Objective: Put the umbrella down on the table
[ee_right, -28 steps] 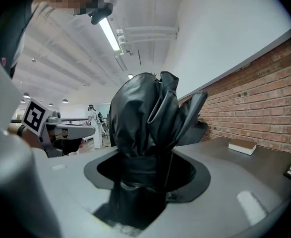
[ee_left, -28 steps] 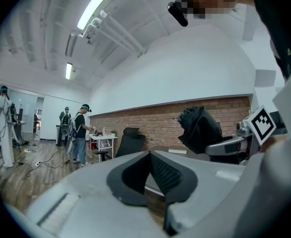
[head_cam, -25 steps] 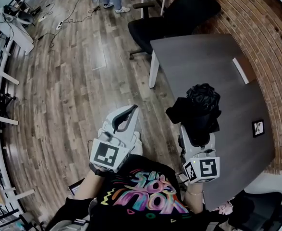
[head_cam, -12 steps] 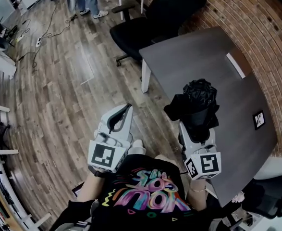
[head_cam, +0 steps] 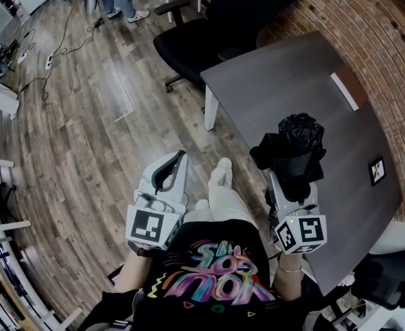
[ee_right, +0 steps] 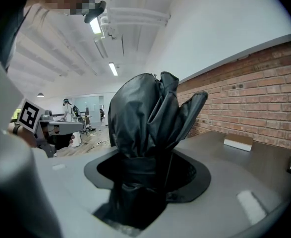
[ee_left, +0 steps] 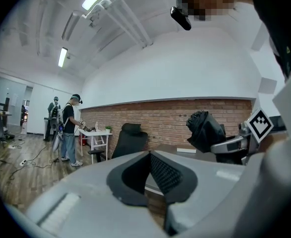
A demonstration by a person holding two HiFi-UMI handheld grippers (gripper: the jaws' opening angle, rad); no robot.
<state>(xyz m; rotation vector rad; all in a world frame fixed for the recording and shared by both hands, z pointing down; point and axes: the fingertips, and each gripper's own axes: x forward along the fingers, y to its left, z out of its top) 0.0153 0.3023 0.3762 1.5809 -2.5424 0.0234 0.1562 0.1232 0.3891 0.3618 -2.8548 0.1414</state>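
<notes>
Your right claw [head_cam: 293, 182] pinching folded black umbrella [head_cam: 296, 143], surface [head_cam: 278, 81] below, ahead; your left claw [head_cam: 177, 160] pressed together.

The lower end of the umbrella [ee_right: 145, 113] is hidden from me, sunk between the jaws of the right tool [ee_right: 147, 175]. At three o'clock on the tabletop [head_cam: 285, 81], a small dark square [head_cam: 377, 172] is too tiny to identify.

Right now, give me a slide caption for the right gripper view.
Right gripper clamps a folded black fabric umbrella over the dark grey table beside a red brick wall.
</notes>
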